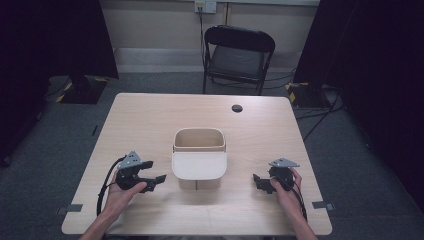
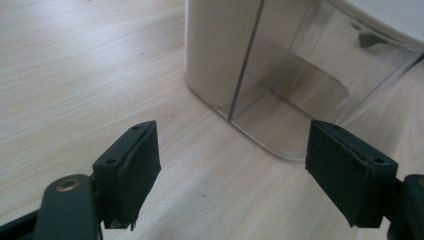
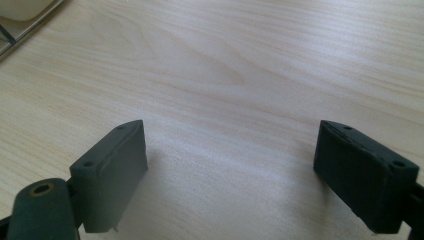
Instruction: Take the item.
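Two released grippers are flanking a lidded container at mid-table.

The left gripper (image 1: 148, 176) and right gripper (image 1: 263, 183) are hovering with jaws spread wide, grasping nothing, while the container (image 1: 199, 159) is standing between them on the wooden table (image 1: 150, 115). Its lid (image 1: 199, 165) is possibly sitting loose; an uneven squeeze on the clear walls could be tipping it.

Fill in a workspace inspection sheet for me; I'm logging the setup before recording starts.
Surface: light wooden table, bare apart from a dark round grommet.
Job's things: open-topped container at centre, white lid tilted at its front.
Clutter: nothing seen.
Grippers: left gripper and right gripper flank the container, jaws apart, holding nothing.
Cables: black cable trails from left gripper.
Surroundings: folding chair, black curtains, grey carpet.
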